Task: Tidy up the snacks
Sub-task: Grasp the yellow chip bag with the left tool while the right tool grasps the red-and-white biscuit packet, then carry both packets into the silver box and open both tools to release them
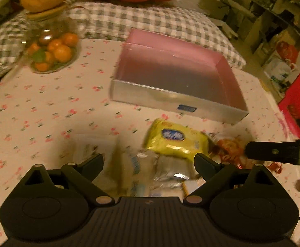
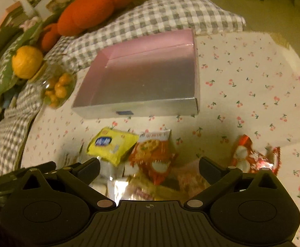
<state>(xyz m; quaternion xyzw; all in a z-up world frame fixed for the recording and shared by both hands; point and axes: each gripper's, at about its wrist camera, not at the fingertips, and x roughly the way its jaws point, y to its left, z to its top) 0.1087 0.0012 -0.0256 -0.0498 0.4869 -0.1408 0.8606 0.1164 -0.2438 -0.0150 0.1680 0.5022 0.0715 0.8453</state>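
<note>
Cherry-print tablecloth | snack packets heaped (yellow, red, crinkly) | both fingers wide, empty

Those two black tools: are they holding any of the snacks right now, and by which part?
Nothing is held. The left tool and right tool are both open above the snack pile, including the yellow packet.

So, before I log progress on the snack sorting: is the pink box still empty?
Empty. The box shows only its bare pink floor in both views; the snack packets all lie on the tablecloth in front of it.
</note>
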